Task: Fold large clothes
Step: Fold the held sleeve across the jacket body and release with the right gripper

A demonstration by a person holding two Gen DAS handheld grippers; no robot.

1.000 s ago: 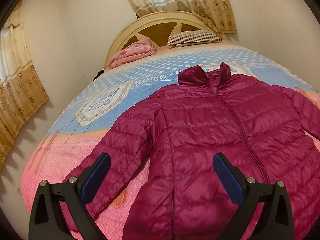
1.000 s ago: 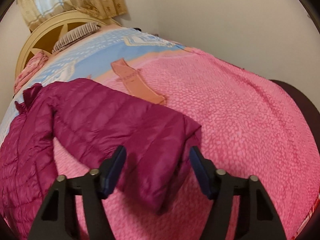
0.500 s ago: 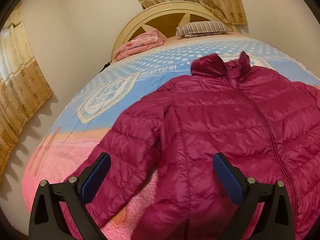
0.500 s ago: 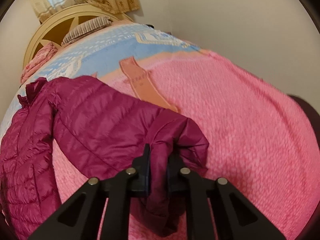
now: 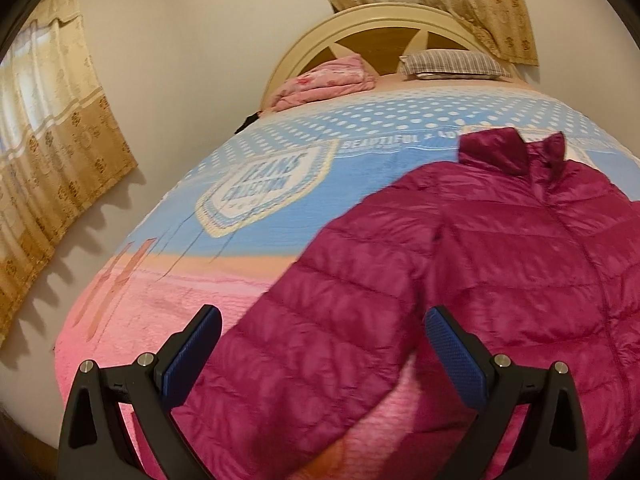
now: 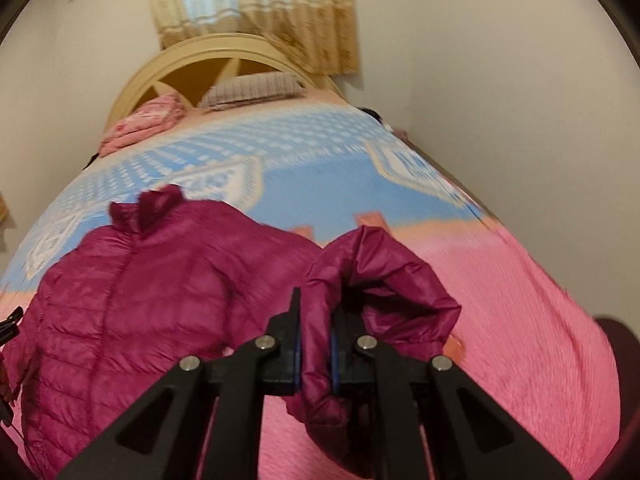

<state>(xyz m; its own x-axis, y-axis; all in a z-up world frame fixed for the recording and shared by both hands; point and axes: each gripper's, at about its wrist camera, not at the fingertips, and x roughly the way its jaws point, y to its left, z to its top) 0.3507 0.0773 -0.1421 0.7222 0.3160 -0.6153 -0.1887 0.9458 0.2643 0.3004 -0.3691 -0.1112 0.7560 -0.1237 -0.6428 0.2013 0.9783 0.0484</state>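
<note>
A magenta quilted puffer jacket [image 5: 520, 240] lies front up on the bed, collar toward the headboard. Its left sleeve [image 5: 312, 340] runs down between the fingers of my open left gripper [image 5: 320, 356], which hovers over it without holding it. In the right wrist view the jacket body [image 6: 140, 300] lies to the left. My right gripper [image 6: 316, 344] is shut on the right sleeve's end [image 6: 380, 280] and holds it bunched and lifted above the bedspread.
The bed has a pink and blue bedspread [image 5: 280, 200]. A folded pink blanket [image 5: 324, 80] and a striped pillow [image 5: 452, 64] lie at the cream headboard [image 5: 360, 24]. Curtains [image 5: 48, 140] hang on the left wall. A white wall [image 6: 520, 100] runs along the bed's right side.
My right gripper closed on the right sleeve's end and lifted it toward the jacket body. My left gripper shifted left, from over the jacket's body to over the left sleeve.
</note>
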